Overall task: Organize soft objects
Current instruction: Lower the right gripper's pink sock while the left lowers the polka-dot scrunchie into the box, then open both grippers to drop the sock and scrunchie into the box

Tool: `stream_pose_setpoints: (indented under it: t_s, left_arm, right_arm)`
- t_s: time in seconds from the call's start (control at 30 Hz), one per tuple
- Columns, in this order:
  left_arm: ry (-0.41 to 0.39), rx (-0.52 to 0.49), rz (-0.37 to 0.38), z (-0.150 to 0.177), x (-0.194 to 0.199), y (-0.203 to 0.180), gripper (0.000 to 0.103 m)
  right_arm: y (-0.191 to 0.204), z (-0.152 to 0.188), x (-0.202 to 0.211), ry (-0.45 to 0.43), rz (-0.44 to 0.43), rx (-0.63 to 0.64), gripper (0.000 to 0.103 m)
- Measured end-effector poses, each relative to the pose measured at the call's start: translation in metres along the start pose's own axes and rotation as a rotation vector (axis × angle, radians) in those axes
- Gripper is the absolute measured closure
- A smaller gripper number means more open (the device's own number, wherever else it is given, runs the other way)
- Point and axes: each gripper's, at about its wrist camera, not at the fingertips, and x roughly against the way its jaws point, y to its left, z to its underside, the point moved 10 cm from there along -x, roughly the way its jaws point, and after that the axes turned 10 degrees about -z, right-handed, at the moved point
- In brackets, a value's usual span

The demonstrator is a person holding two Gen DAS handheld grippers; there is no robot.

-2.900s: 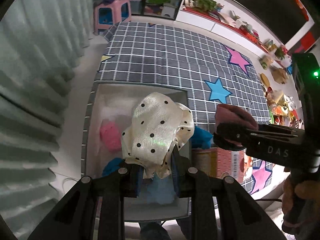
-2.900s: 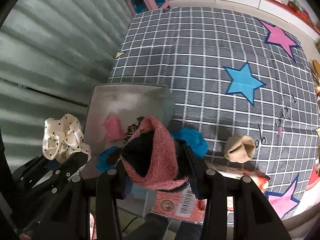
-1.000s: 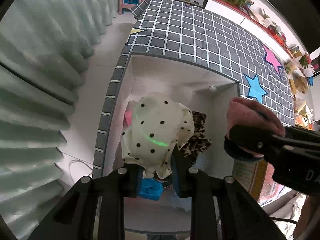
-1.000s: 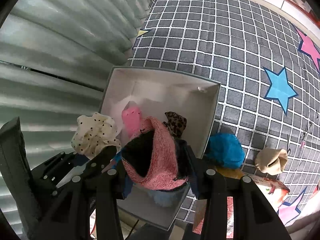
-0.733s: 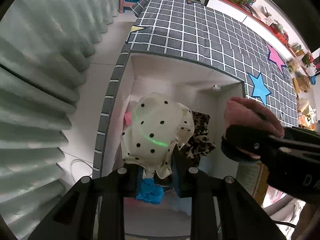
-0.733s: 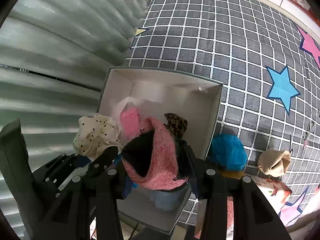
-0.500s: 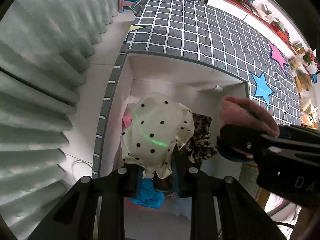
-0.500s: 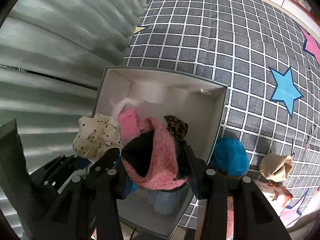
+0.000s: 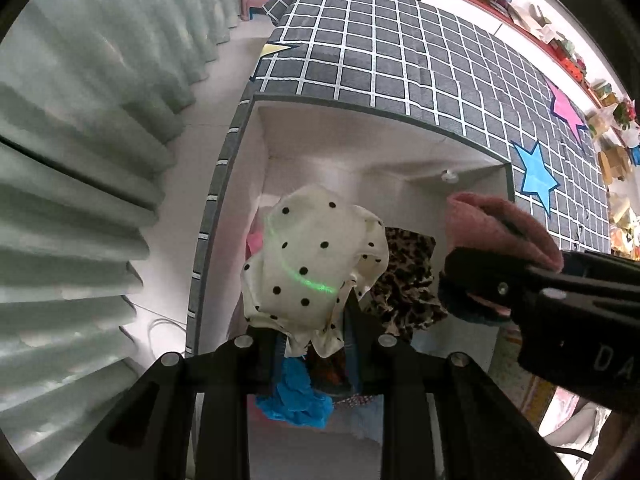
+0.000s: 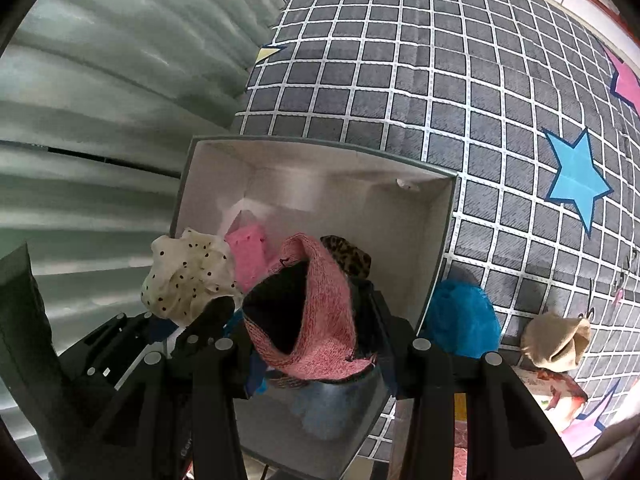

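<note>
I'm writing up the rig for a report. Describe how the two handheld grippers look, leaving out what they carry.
Both are matte black plastic. The left gripper has two flat angular fingers with round silver screw heads. The right gripper is built the same way. From the left wrist view, the right one's blocky body shows pale letters, "DA", cut off at the frame edge. No cables or sleeves are clearly visible.

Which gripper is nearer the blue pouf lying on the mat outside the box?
Right. The right gripper, shut on the pink sock, hangs just inside the box wall next to the blue pouf. The left gripper, holding the dotted scrunchie, is on the box's far side.
</note>
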Motion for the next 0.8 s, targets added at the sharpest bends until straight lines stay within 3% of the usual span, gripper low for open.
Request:
stream_pose_setpoints:
  t_s: [0.1, 0.3, 0.33, 0.4, 0.5, 0.57, 0.6, 0.77, 0.8]
  left_arm:
    - [-0.005, 0.004, -0.006, -0.001, 0.000, 0.000, 0.068]
    - [-0.017, 0.006, 0.000, -0.002, 0.002, -0.001, 0.033]
    - [-0.020, 0.007, 0.001, -0.002, 0.003, -0.001, 0.025]
    - [-0.031, 0.013, 0.000, -0.003, 0.005, 0.000, 0.022]
    - [-0.027, 0.016, -0.006, -0.003, 0.006, 0.001, 0.017]
    - [-0.029, 0.015, -0.013, -0.003, 0.006, 0.001, 0.001]
    - [-0.034, 0.018, -0.017, -0.003, 0.007, 0.002, 0.000]
    - [-0.039, 0.022, -0.006, -0.004, 0.014, 0.000, 0.000]
    - [-0.040, 0.021, -0.006, -0.004, 0.015, 0.000, 0.000]
  right_arm:
    - [0.001, 0.000, -0.001, 0.004, -0.006, 0.003, 0.056]
    - [-0.002, 0.000, -0.002, 0.006, -0.014, -0.005, 0.054]
    - [-0.003, 0.000, -0.001, 0.006, -0.016, -0.006, 0.048]
    - [-0.003, 0.000, 0.000, -0.001, -0.016, -0.007, 0.040]
    - [-0.003, 0.000, 0.004, -0.010, -0.019, -0.003, 0.039]
    - [-0.002, -0.001, 0.006, -0.016, -0.015, -0.001, 0.023]
    - [-0.003, -0.001, 0.008, -0.021, -0.009, 0.000, 0.014]
    - [-0.010, -0.003, 0.021, -0.049, 0.015, -0.012, 0.014]
    - [-0.012, -0.004, 0.024, -0.054, 0.022, -0.014, 0.004]
